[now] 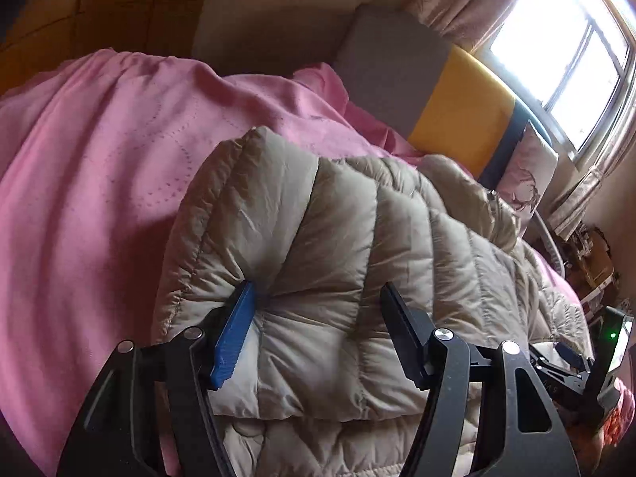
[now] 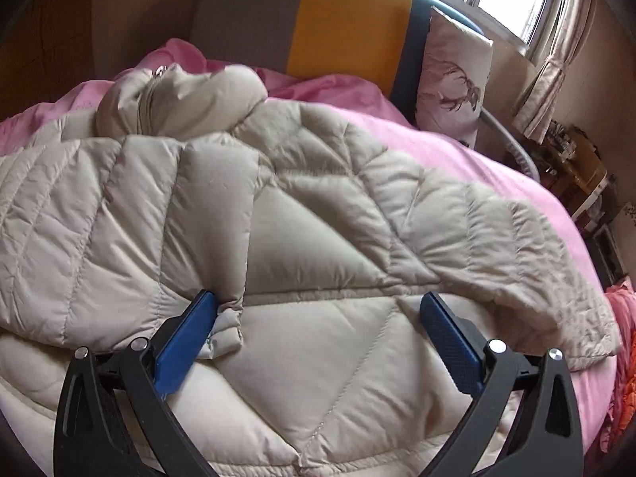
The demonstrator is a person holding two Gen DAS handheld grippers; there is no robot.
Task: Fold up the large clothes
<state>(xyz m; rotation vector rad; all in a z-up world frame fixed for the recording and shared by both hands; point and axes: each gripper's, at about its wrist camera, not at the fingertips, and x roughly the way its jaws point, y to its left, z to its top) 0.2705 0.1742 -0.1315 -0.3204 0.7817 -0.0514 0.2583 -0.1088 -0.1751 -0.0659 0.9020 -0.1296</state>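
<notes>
So this is mid-fold on a big beige puffer jacket (image 2: 302, 206) spread across a bed with a pink blanket (image 1: 91, 167). It takes up most of the near part of the bed, collar end bunched up toward the far headboard (image 2: 349, 20), with a deer-print pillow (image 2: 453, 79) off to the right.

In the left wrist view, a thick quilted panel is already doubled over onto the rest of the jacket. The left gripper (image 1: 318, 310) sits on that folded edge with its jaws spread fairly wide. The blue pad (image 1: 234, 338) on the left side is dug into the puffy fabric, but the other finger stands clear, so I'd call it not clamped.

The right gripper (image 2: 322, 310) is also wide. Its left pad brushes the cuff of a sleeve (image 2: 230, 318) laid across the body, and nothing is pinched.

My read: one flap is down and both tools are free. The next move probably calls for grabbing the loose right-hand sleeve or hem and bringing it across. Puffy stuff springs back, so take a deep bite.
</notes>
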